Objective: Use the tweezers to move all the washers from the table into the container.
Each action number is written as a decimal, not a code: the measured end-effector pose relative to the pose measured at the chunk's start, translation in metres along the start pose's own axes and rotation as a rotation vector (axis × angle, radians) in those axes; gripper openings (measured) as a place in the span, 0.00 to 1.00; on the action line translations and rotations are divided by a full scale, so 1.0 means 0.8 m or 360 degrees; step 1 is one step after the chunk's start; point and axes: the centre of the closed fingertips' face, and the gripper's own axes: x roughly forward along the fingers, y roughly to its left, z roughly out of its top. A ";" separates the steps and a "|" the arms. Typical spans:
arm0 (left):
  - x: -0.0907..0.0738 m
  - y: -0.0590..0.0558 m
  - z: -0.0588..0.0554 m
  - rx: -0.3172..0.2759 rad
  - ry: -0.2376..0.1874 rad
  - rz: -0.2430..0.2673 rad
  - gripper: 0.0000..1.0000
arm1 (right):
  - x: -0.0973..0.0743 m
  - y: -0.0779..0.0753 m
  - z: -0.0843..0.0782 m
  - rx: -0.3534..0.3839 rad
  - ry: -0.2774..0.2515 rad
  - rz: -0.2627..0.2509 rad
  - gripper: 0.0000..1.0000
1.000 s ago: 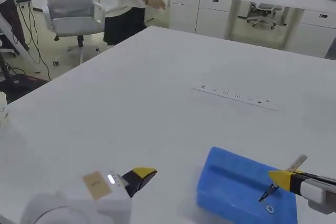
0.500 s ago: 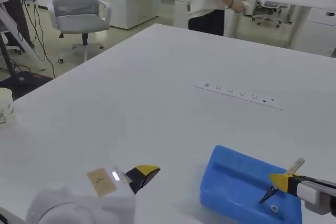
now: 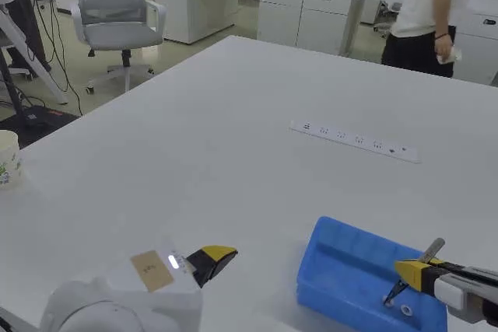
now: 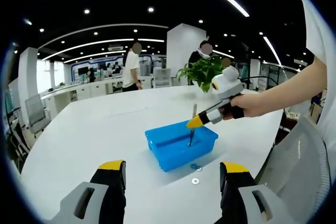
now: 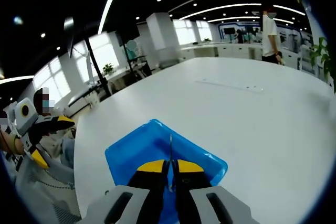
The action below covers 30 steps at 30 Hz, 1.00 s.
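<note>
R hand-held gripper (image 3: 408,270) was clamped on the tweezers (image 3: 395,293), tips down inside the blue container (image 3: 342,266), w/ one washer (image 3: 405,310) just beside them. L hand-held gripper (image 4: 173,167) was spread, holding nothing, above the worktop (image 3: 233,153). 2 more washers (image 4: 195,181) lay on it just beside the container.

Ceiling lights (image 4: 150,10) are shining over an open-plan office where a grey chair (image 3: 113,13) and white cabinets (image 3: 315,17) are standing beyond the table (image 3: 210,138).
</note>
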 end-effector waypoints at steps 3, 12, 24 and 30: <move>0.000 0.000 -0.001 0.0000 0.0003 0.0000 0.74 | -0.001 0.002 0.001 -0.0046 0.0006 -0.0006 0.03; 0.001 -0.002 -0.001 0.0009 0.0008 -0.0011 0.74 | -0.012 0.016 0.014 -0.0096 -0.0025 0.0028 0.03; 0.001 -0.004 -0.002 0.0019 0.0011 -0.0022 0.74 | -0.035 0.054 0.036 -0.0289 -0.0055 0.0092 0.03; 0.001 -0.003 -0.002 0.0017 0.0009 -0.0017 0.74 | -0.046 0.072 0.045 -0.0273 -0.0117 0.0128 0.03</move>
